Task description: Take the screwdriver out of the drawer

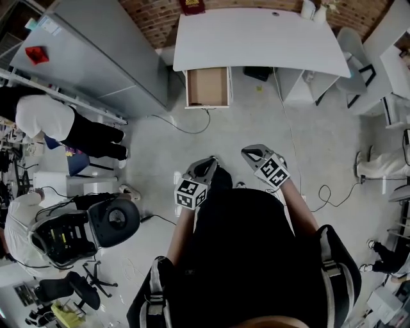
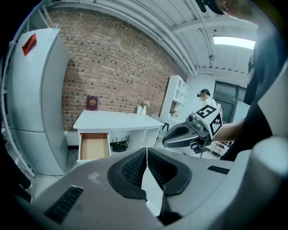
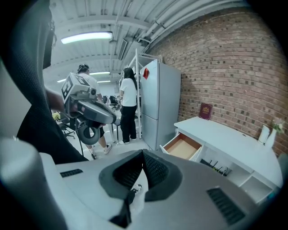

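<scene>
The white desk [image 1: 256, 38] stands against the brick wall, its drawer [image 1: 207, 86] pulled open. The drawer's brown inside [image 2: 93, 147] looks bare; no screwdriver shows in any view. My left gripper [image 1: 210, 161] and right gripper [image 1: 248, 152] hang side by side near my body, well short of the drawer. In the left gripper view the pads [image 2: 135, 167] meet at the tip with nothing between them. The right gripper's pads [image 3: 153, 170] likewise touch, holding nothing. Each gripper shows in the other's view: the right gripper [image 2: 180, 134], the left gripper [image 3: 95, 112].
A grey fridge [image 1: 96, 57] stands left of the desk. People stand and sit at the left [image 1: 45, 118], beside a black office chair [image 1: 83, 230]. Cables [image 1: 186, 128] trail over the floor. White chairs [image 1: 359, 57] sit at the right. A dark red book [image 1: 192, 6] leans on the desk.
</scene>
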A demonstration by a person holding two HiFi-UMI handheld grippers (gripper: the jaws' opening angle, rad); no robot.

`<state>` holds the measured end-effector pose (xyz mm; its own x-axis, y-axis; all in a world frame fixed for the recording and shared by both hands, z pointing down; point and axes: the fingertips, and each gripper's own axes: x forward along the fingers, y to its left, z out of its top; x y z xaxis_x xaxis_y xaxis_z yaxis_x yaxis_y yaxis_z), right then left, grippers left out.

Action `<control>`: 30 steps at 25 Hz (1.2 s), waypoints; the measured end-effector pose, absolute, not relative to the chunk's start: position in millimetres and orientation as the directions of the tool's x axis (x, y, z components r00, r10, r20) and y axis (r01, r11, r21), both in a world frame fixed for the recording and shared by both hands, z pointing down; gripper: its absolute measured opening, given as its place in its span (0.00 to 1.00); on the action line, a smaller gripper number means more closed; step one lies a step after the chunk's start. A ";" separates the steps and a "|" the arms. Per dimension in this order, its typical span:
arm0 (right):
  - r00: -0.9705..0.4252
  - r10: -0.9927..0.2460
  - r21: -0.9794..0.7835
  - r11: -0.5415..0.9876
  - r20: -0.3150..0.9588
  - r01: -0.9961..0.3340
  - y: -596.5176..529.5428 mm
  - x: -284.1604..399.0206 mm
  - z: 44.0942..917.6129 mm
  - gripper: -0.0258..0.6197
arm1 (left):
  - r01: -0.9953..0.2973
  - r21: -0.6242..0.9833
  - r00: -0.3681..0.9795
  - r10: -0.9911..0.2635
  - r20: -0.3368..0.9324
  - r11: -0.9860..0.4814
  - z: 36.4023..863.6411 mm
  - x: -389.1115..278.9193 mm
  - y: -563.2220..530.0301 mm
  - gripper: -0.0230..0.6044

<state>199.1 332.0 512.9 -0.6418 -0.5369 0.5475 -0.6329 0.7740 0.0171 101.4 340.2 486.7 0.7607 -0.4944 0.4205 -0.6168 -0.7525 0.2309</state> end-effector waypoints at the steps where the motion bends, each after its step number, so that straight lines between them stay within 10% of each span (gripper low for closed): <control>1: -0.641 -0.534 0.017 0.775 0.552 -0.631 331.7 197.5 513.4 0.13 | -0.615 0.235 0.763 -0.493 0.419 -0.753 487.1 100.3 336.6 0.06; 30: -0.463 -0.309 0.106 0.905 0.831 -0.412 232.7 149.6 594.8 0.13 | -0.547 0.323 0.823 -0.423 0.380 -0.772 493.4 76.6 151.1 0.06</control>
<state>149.6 232.7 594.8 -0.4627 -0.3087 0.8310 -0.4125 0.9047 0.1064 76.6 151.1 493.4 0.8225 -0.4232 0.3799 -0.5467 -0.7723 0.3235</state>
